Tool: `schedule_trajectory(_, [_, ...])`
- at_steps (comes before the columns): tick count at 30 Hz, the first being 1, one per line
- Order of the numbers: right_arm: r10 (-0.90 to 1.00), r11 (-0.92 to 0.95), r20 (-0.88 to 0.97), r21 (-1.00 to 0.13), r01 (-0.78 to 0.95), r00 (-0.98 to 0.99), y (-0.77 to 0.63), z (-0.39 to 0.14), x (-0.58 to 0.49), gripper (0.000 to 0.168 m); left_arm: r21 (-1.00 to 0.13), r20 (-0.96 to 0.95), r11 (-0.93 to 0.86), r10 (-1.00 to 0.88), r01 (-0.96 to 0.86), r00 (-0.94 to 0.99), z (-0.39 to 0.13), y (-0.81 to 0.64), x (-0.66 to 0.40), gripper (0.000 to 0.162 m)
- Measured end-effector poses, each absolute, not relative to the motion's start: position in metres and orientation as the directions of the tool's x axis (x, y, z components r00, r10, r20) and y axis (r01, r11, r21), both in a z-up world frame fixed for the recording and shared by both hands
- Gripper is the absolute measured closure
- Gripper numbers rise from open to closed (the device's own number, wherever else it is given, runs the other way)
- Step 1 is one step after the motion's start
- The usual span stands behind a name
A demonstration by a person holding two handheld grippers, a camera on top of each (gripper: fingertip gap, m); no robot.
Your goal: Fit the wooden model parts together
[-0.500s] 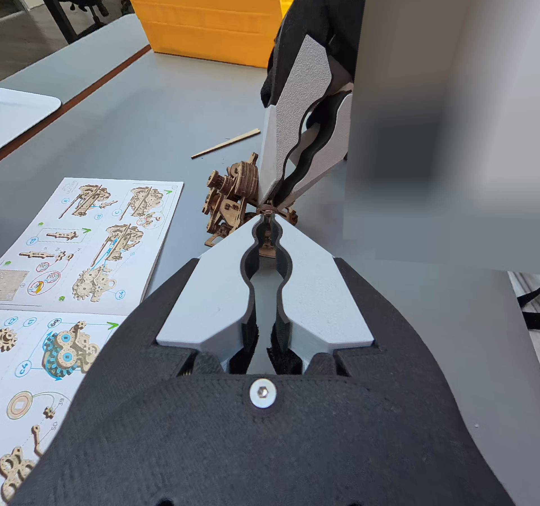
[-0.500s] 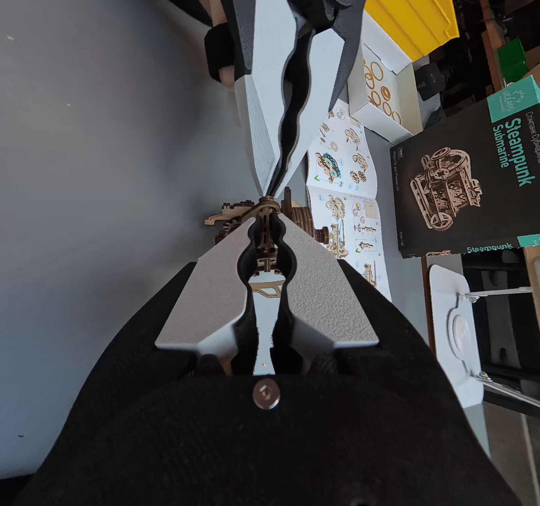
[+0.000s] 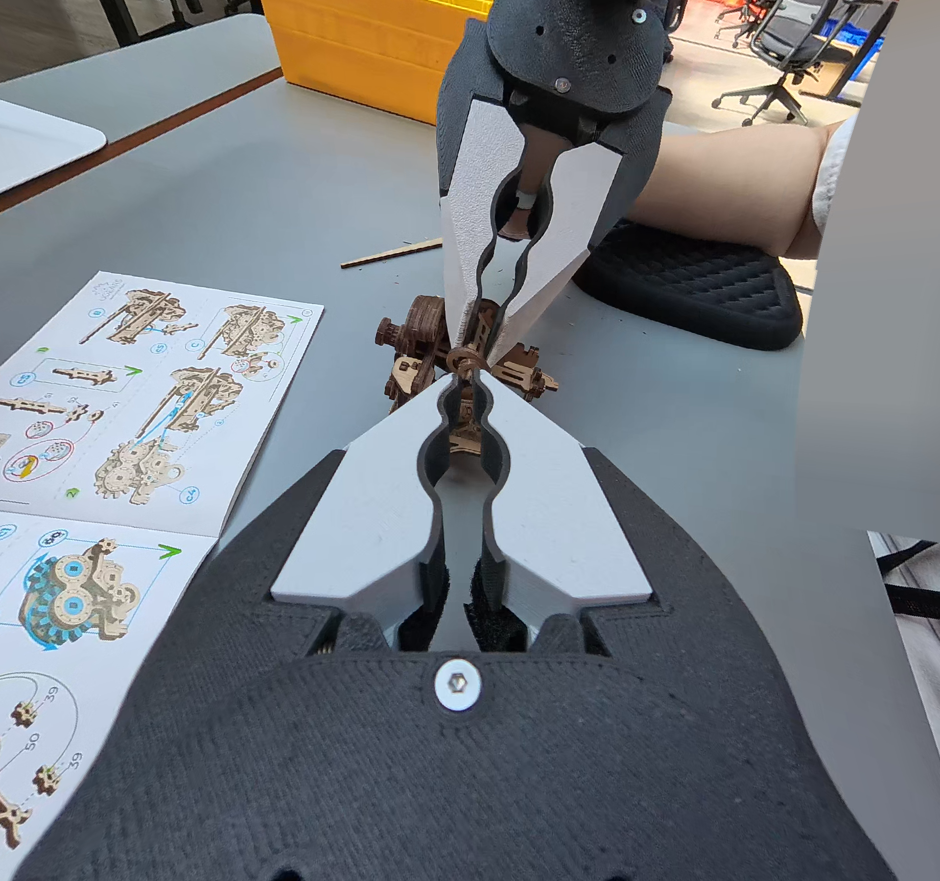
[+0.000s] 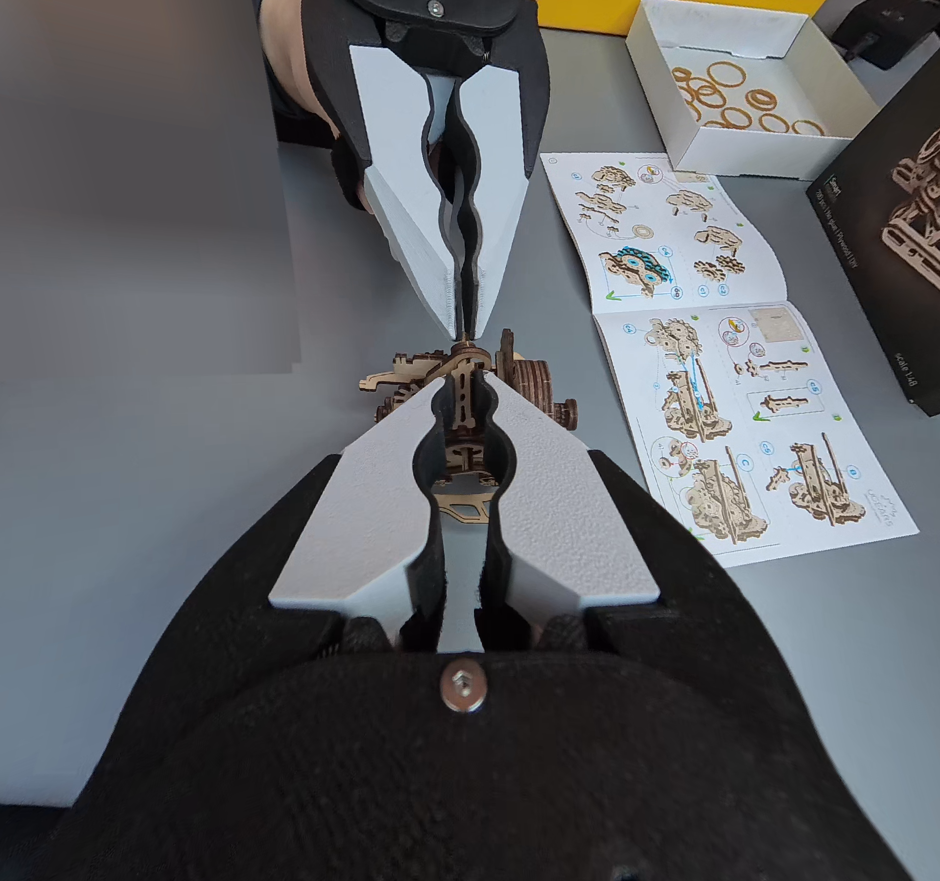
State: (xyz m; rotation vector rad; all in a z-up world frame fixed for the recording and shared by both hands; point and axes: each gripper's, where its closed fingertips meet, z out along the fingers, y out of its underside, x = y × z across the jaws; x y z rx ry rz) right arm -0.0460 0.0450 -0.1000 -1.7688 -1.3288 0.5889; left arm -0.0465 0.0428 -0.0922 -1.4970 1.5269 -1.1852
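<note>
A small brown wooden model [image 3: 414, 342] stands on the grey table [image 3: 254, 195]; it also shows in the right wrist view [image 4: 529, 378]. My left gripper [image 3: 464, 381] is shut on a small wooden part [image 3: 465, 360] at the model's top. My right gripper [image 4: 460, 378] comes from the opposite side and is shut on the model's upright plate [image 4: 460, 401]. The two grippers meet tip to tip over the model. The right gripper shows from the front in the left wrist view [image 3: 478, 345], the left one in the right wrist view [image 4: 464, 336].
An open instruction booklet [image 3: 152, 398] lies beside the model. A yellow bin [image 3: 366, 27] stands behind. A thin wooden stick [image 3: 391, 252] lies near it. A white box [image 4: 753, 157] of wooden rings and a black box [image 4: 875, 256] sit on the table. A forearm rests on a black pad [image 3: 686, 292]. My left and right fingertips are right by each other. The thin wooden stick [image 3: 391, 252] is about 20 centimeters from both grippers' fingertips.
My right gripper has rolled about a quarter turn, so its fingers now face flat toward the left one. The left gripper has kept its hold and hardly moved.
</note>
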Motion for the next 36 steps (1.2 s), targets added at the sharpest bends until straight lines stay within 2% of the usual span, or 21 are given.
schedule_trajectory(14, [0.906,-0.002,0.254,-0.798,0.602,0.338,0.052,-0.106,-0.043,0.153,-0.889,0.356,-0.308,-0.930,-0.339,-0.090,-0.095,0.053,-0.046,0.162])
schedule_trajectory(23, [0.884,0.056,0.331,-0.777,0.627,0.331,0.054,-0.105,-0.044,0.149,-0.880,0.366,-0.312,-0.926,-0.359,-0.092,-0.101,0.054,-0.046,0.162])
schedule_trajectory(30, [0.876,0.067,0.354,-0.761,0.645,0.327,0.056,-0.107,-0.040,0.154,-0.882,0.350,-0.286,-0.930,-0.375,-0.113,-0.103,0.049,-0.048,0.162])
schedule_trajectory(32, [0.867,0.097,0.392,-0.739,0.667,0.309,0.056,-0.108,-0.039,0.161,-0.894,0.318,-0.258,-0.941,-0.365,-0.113,-0.102,0.050,-0.047,0.162])
schedule_trajectory(36, [0.820,0.200,0.518,-0.657,0.727,0.243,0.055,-0.112,-0.040,0.159,-0.914,0.235,-0.177,-0.964,-0.366,-0.121,-0.102,0.046,-0.046,0.162])
